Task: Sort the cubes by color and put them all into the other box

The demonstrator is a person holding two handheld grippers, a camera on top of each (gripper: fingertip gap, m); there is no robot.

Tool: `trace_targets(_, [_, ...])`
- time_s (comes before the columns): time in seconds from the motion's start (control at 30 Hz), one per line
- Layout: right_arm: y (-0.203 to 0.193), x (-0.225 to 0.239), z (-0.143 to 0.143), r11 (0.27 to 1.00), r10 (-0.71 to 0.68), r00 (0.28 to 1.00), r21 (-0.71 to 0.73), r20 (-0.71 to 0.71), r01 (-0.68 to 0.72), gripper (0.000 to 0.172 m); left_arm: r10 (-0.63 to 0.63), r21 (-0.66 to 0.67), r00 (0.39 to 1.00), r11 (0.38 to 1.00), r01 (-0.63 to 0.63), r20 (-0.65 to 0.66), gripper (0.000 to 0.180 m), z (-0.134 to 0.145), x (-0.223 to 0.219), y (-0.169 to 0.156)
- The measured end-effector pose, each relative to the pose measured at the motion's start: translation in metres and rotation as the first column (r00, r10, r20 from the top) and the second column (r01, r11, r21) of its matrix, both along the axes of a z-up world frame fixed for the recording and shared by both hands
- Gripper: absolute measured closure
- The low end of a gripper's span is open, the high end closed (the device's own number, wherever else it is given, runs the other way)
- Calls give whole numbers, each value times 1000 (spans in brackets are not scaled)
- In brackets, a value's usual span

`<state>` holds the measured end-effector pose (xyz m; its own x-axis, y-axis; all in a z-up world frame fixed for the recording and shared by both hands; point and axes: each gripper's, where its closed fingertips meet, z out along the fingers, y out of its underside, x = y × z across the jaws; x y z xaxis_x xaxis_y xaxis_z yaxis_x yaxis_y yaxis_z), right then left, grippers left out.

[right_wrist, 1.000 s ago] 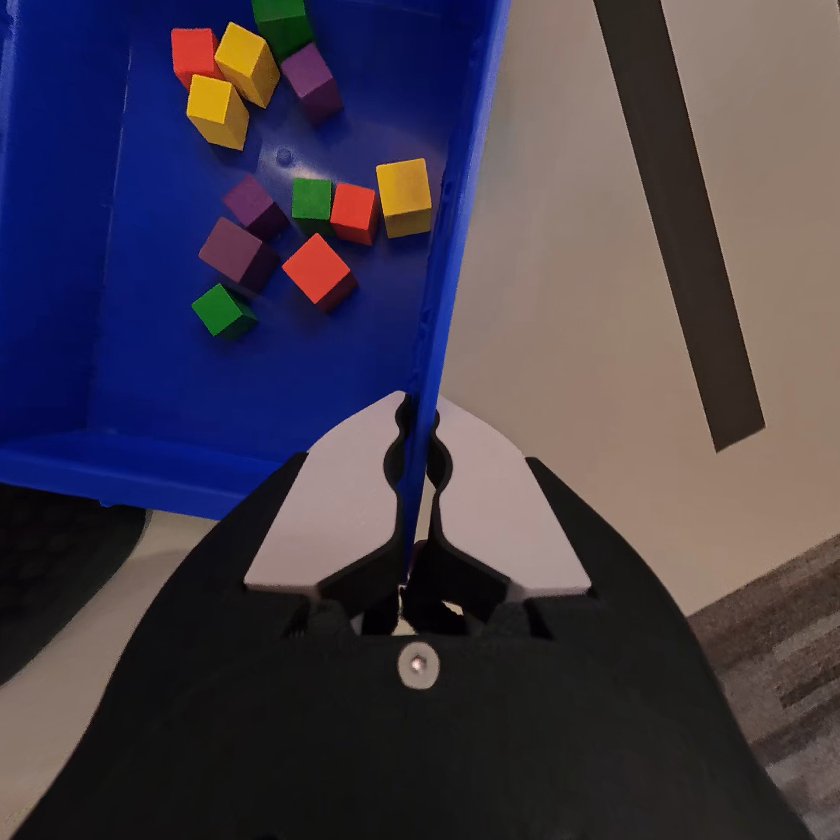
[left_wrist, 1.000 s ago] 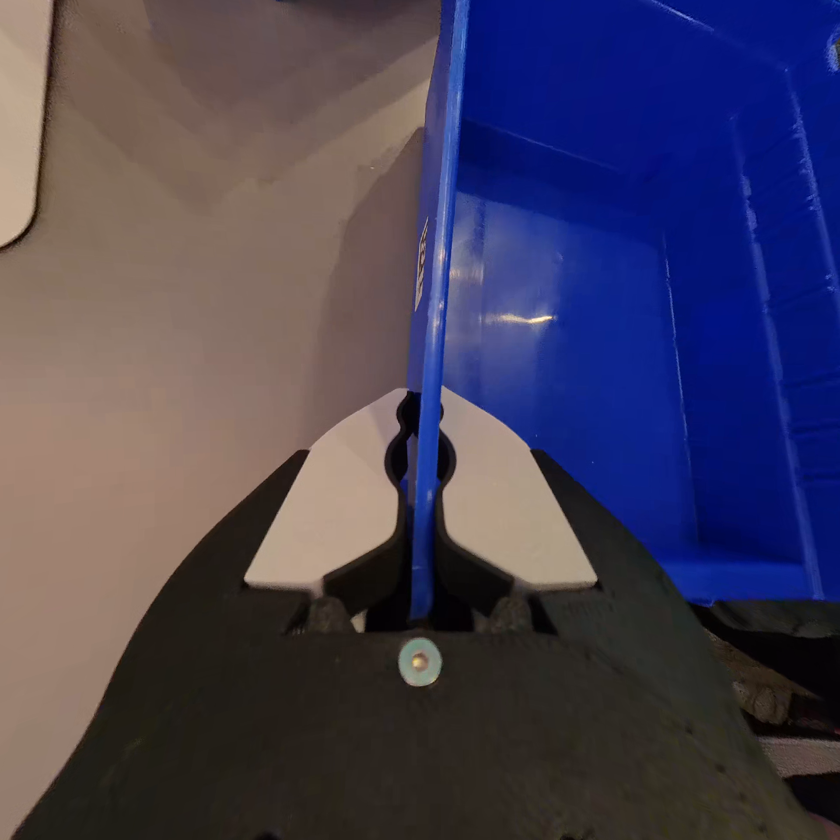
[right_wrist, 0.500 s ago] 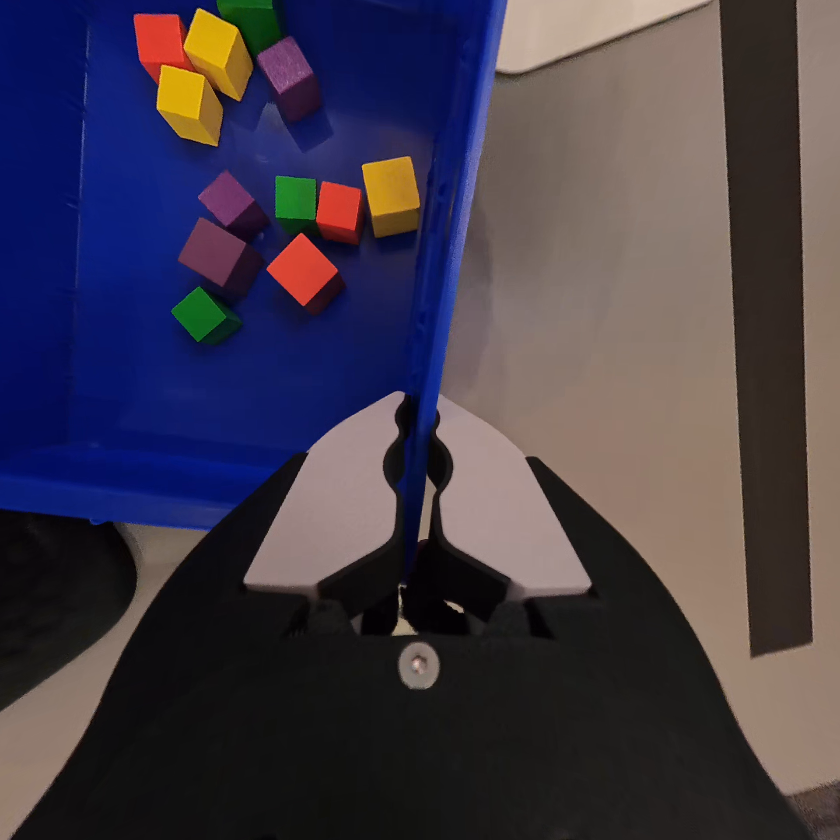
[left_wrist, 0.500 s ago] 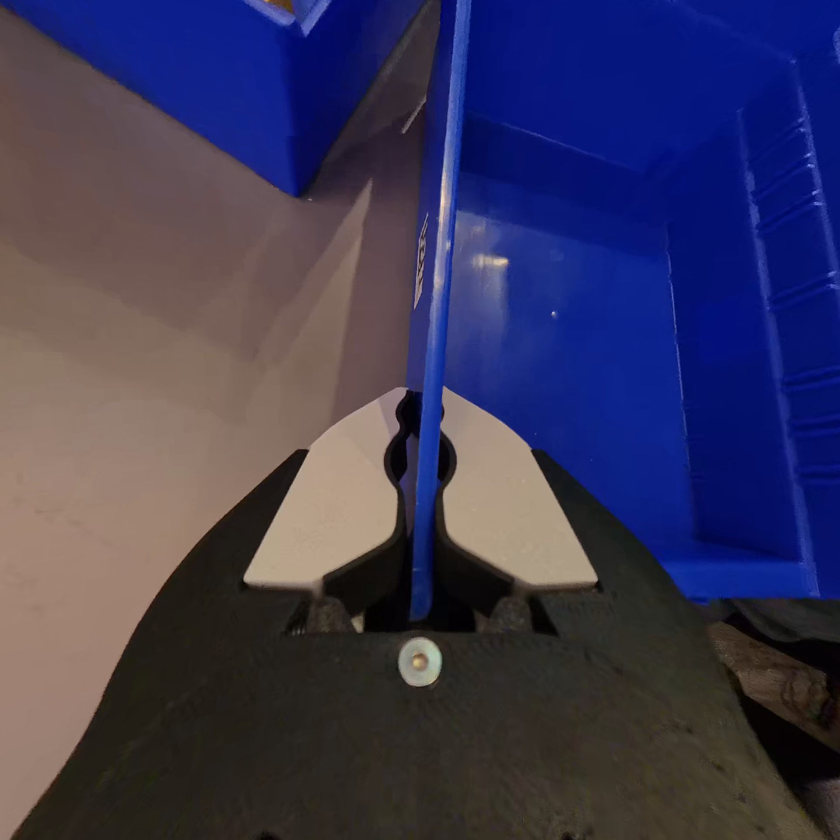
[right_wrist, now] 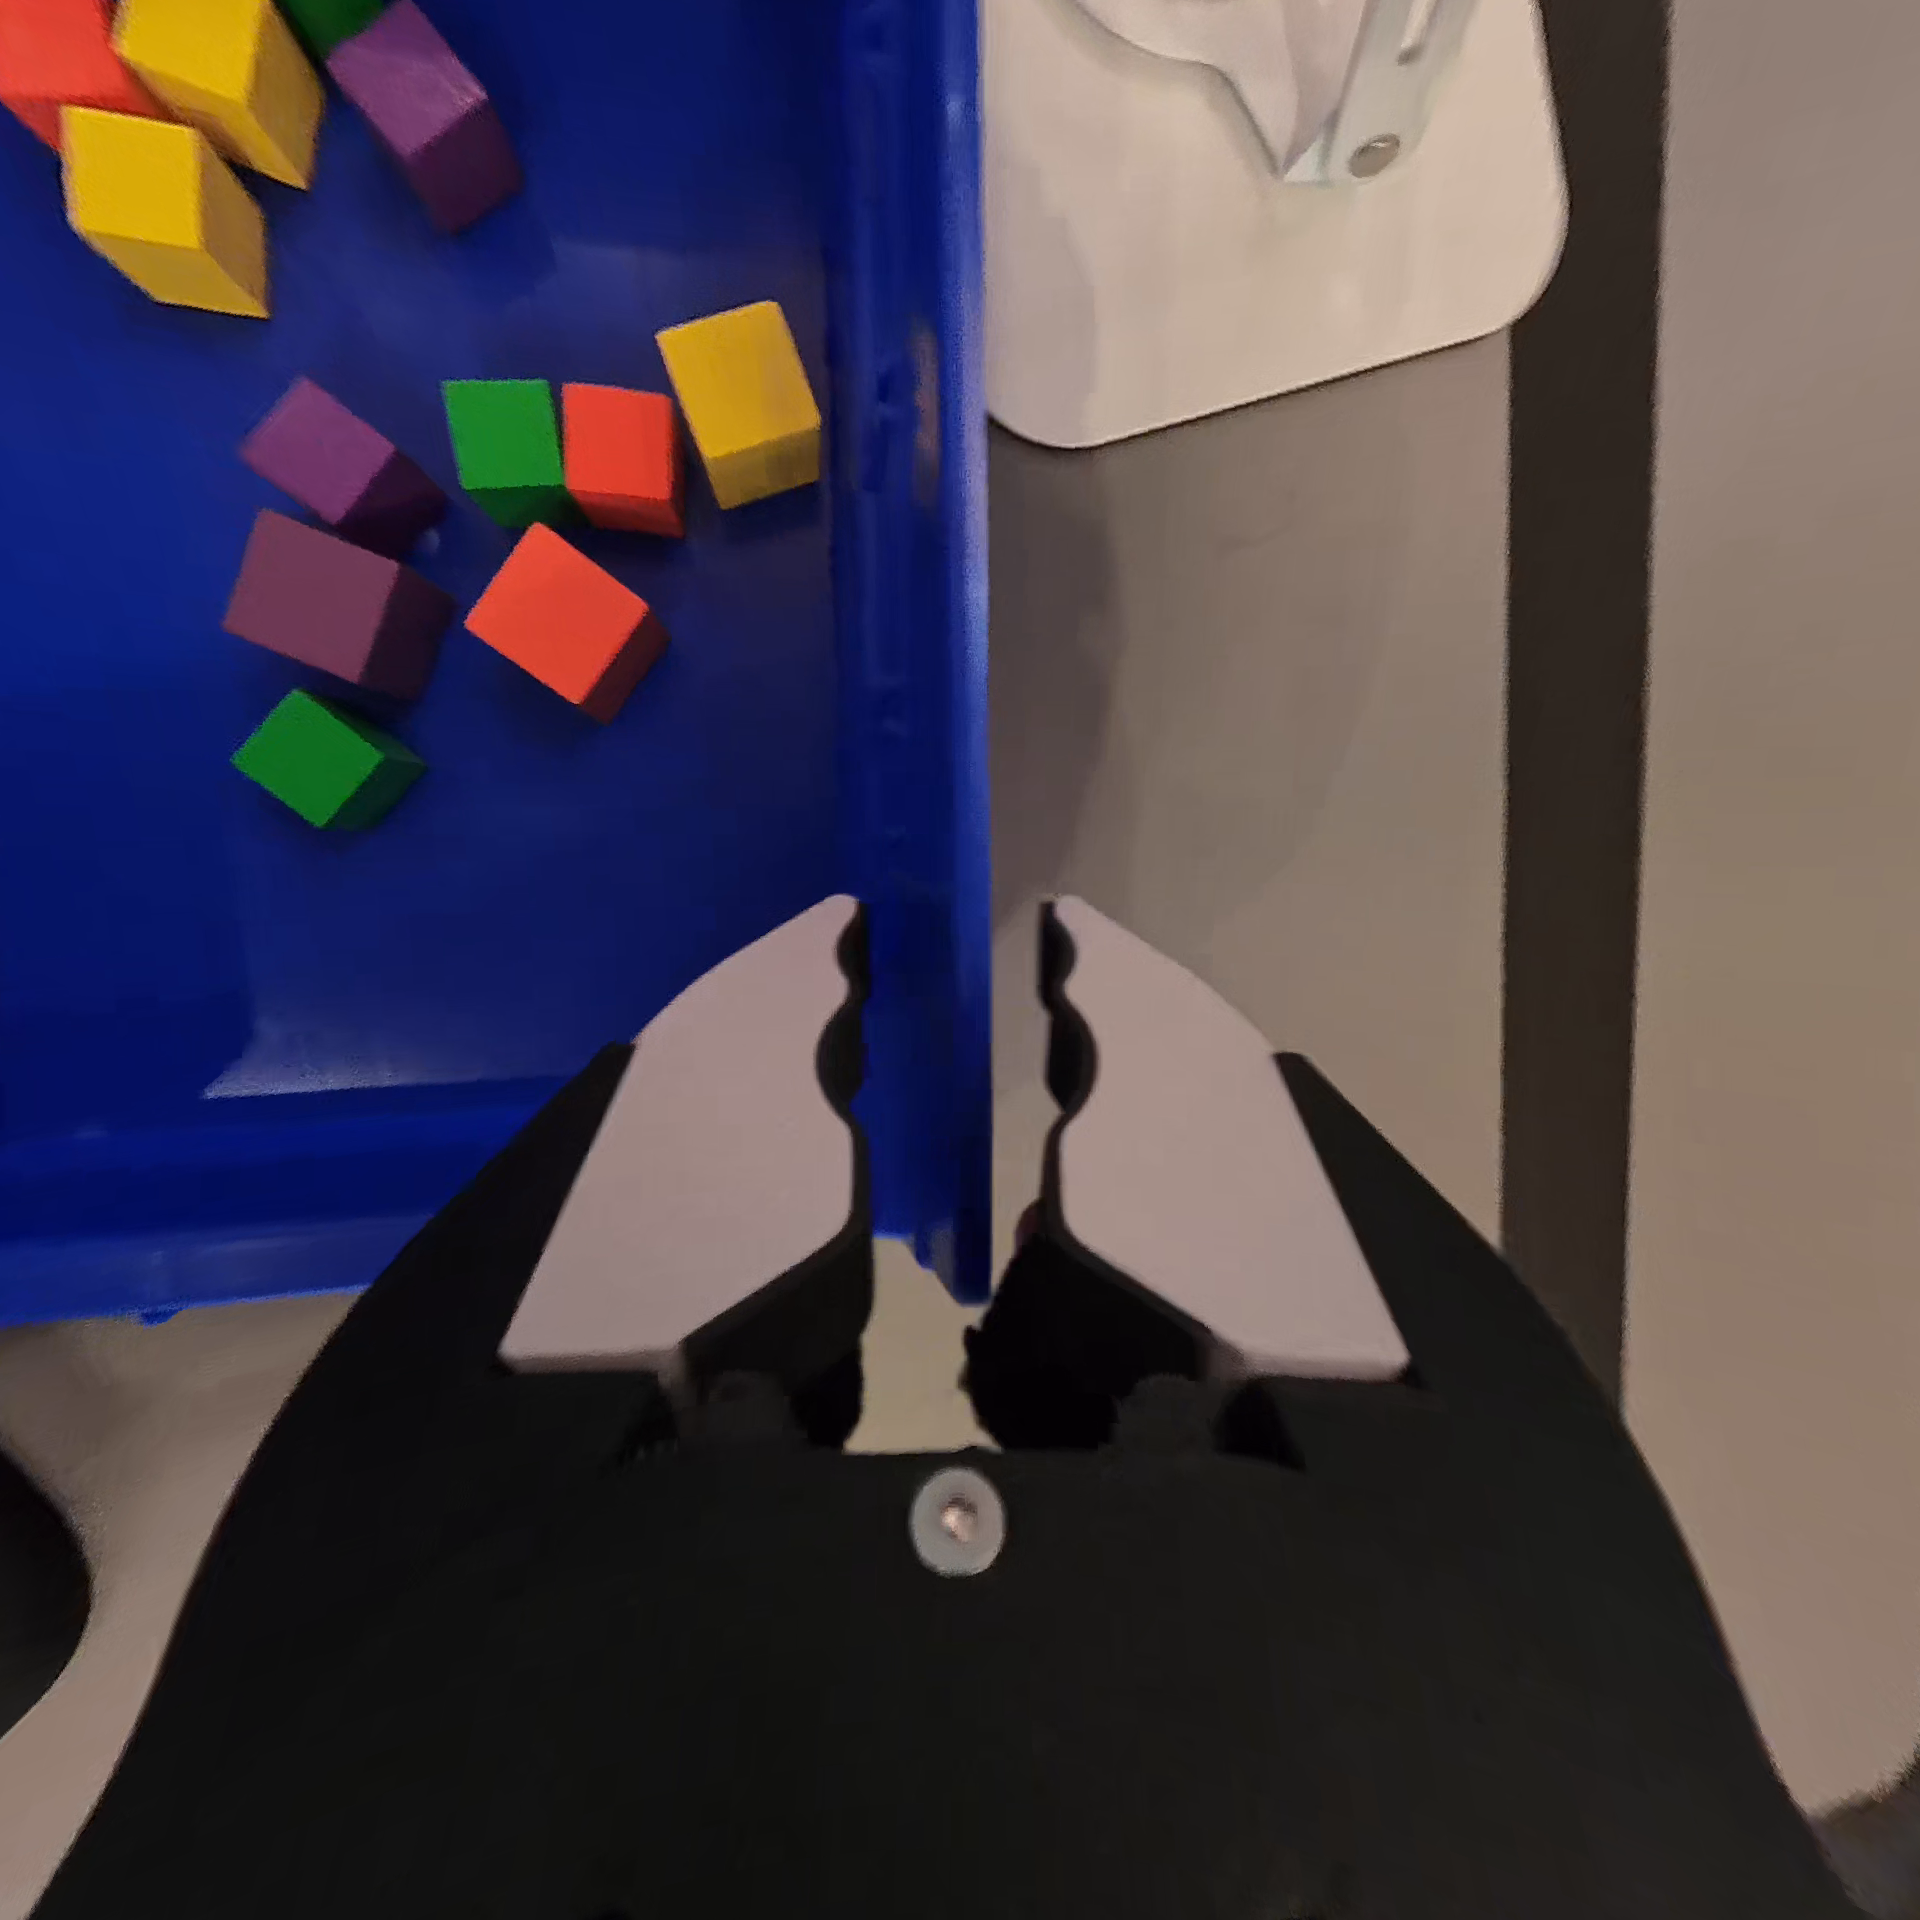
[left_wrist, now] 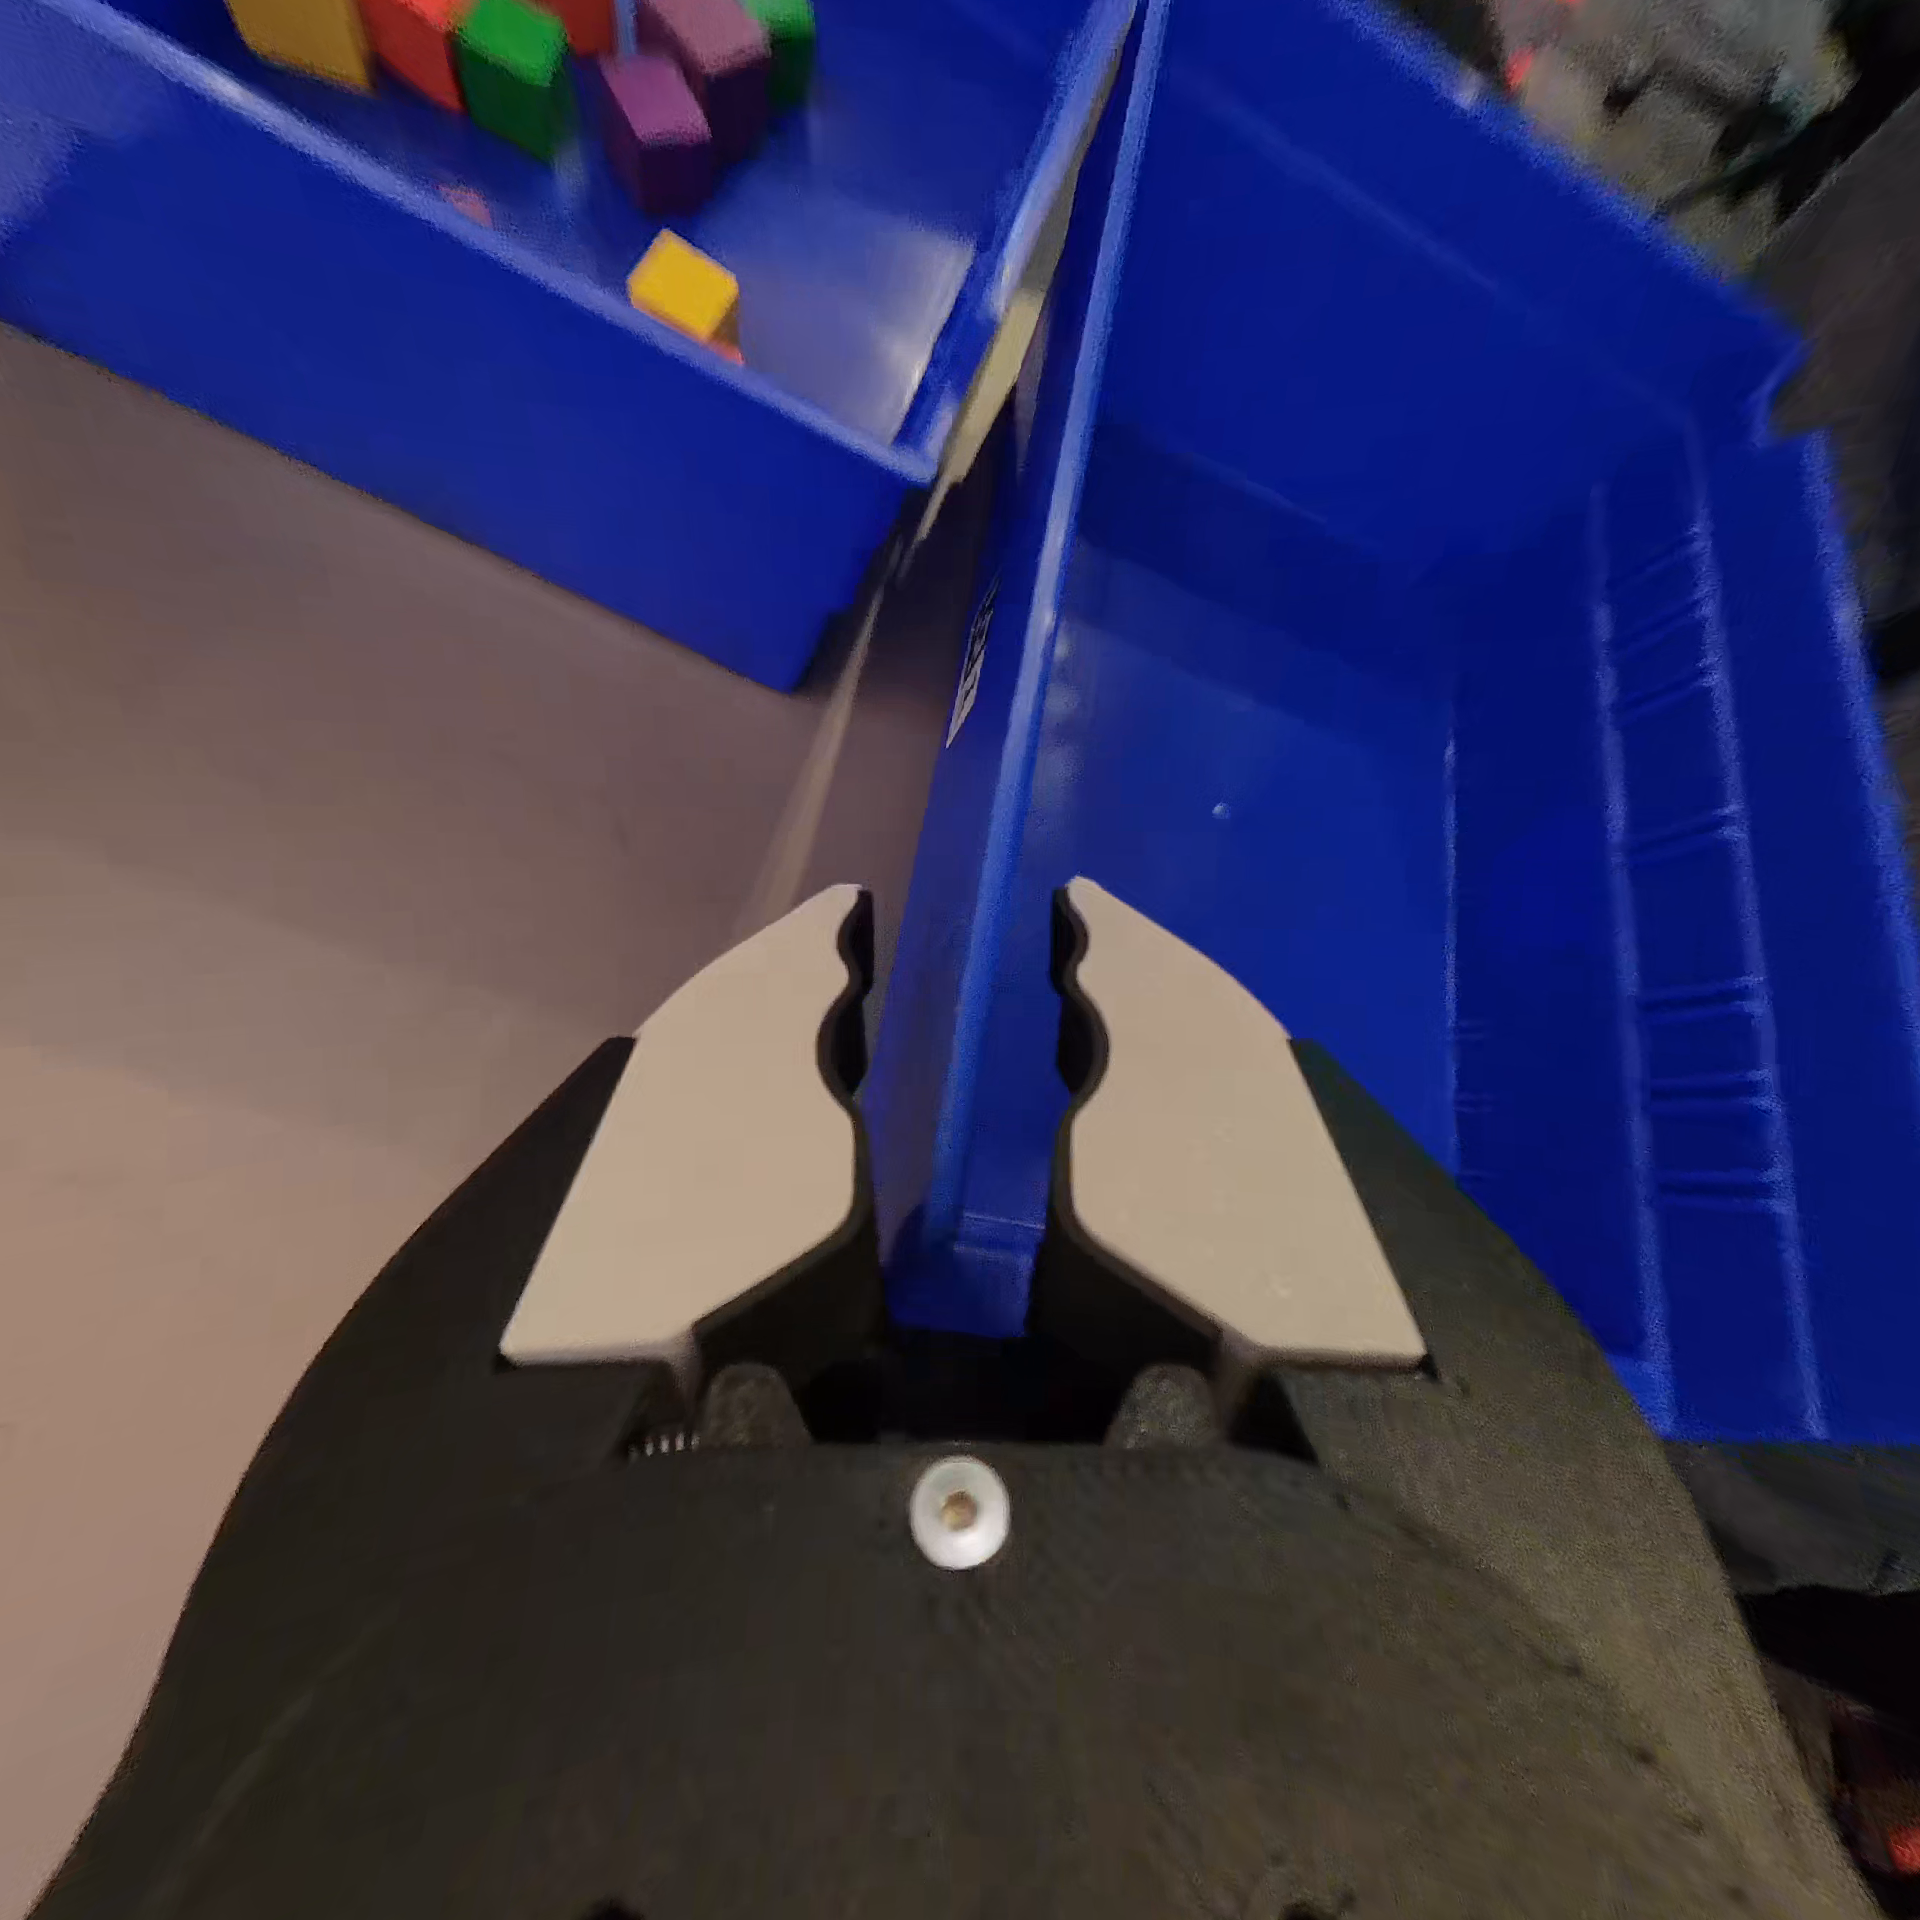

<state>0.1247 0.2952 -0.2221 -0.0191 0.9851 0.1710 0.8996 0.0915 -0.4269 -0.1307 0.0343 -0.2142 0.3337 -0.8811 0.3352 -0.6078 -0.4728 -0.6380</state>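
Left gripper [left_wrist: 961, 914] with jaws parted a moderate way, straddling the side wall of an empty blue box [left_wrist: 1351, 831]; a visible gap on each side between wall and pads, so nothing gripped. Interior of that box ahead and to the right of the jaws, bare blue floor and ribbed far wall. Ahead and to the left of the jaws, a second blue box [left_wrist: 520, 416] with its near corner close against the straddled wall, holding the cubes [left_wrist: 665, 135]: yellow, red, green and purple, bunched toward its far end, one yellow cube [left_wrist: 686, 286] nearer. Grey tabletop [left_wrist: 364, 883] to the left of the jaws.

Right gripper [right_wrist: 951, 920] likewise parted a moderate way over the right-hand wall of the cube-filled box [right_wrist: 914, 623]; left pad close against the wall's inner face, contact not clear; right pad clearly apart from the outer face, tabletop showing in between. No grip there. Ahead and to the left of these jaws, loose on the box floor: a green cube [right_wrist: 322, 758], a red cube [right_wrist: 561, 618], two purple ones [right_wrist: 322, 603], a green-red-yellow row [right_wrist: 623, 442], more yellow and purple farther off. To the right of the jaws, tabletop [right_wrist: 1247, 727], a dark strip [right_wrist: 1569, 831], and ahead a white rounded plate [right_wrist: 1268, 208].
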Motion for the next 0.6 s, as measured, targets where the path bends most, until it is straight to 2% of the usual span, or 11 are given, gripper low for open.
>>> trace_targets(0.07, [3,5,12,997,-55,998,53,-23,56,123,47,4,996,999,-48,75,137,20,-10,5])
trace_targets(0.13, [3,11,35,984,-115,990,125,-87,125,116,130,11,988,991,-132,85,121,37,-27,15])
trace_targets(0.17, [-5,14,48,979,-132,985,143,-115,148,114,165,21,981,986,-168,104,121,49,-33,21])
trace_targets(0.27, [-49,13,81,970,-173,969,141,-175,199,109,266,34,951,961,-274,159,118,82,-32,42])
trace_targets(0.33, [-84,9,93,966,-208,960,114,-189,232,109,291,26,941,954,-300,170,117,93,-14,54])
trace_targets(0.5, [-166,-5,99,950,-298,915,6,-273,311,108,306,-47,942,952,-302,137,126,80,40,87])
trace_targets(0.6, [-205,-12,83,927,-374,884,-82,-279,366,104,302,-84,951,951,-296,64,129,57,57,104])
